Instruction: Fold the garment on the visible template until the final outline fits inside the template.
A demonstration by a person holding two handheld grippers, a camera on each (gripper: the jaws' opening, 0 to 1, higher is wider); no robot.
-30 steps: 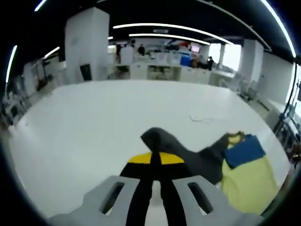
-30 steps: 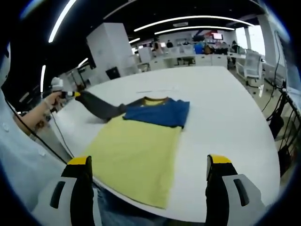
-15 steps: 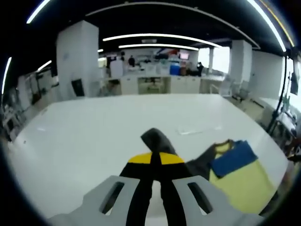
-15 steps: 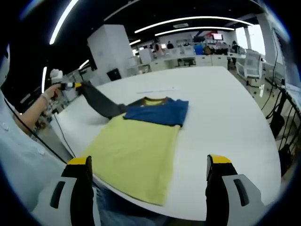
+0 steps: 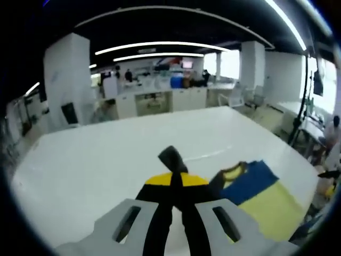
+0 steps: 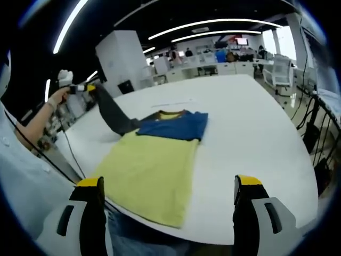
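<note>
The garment lies on the white table (image 6: pixel 256 122): a yellow body (image 6: pixel 152 168), a blue part (image 6: pixel 173 127) folded across its top, and a dark grey sleeve (image 6: pixel 112 113). The sleeve rises off the table up to my left gripper (image 6: pixel 88 88), which a person's hand (image 6: pixel 56 98) holds at the far left. In the left gripper view, the left gripper (image 5: pixel 176 178) is shut on the grey sleeve (image 5: pixel 169 157), whose end sticks out past the jaws, and the blue and yellow garment (image 5: pixel 256 186) lies to the right. My right gripper (image 6: pixel 168 184) hangs open over the table's near edge, holding nothing.
A thin pale line (image 6: pixel 173 102) runs on the table beyond the garment's collar. The table edge (image 6: pixel 298 176) curves away on the right. A light sleeve (image 6: pixel 21 176) of the person fills the left. Desks and a white pillar (image 6: pixel 120 58) stand far behind.
The left gripper has lifted the grey sleeve higher off the table, so it now stands steeper. The right gripper stays open in about the same place.
</note>
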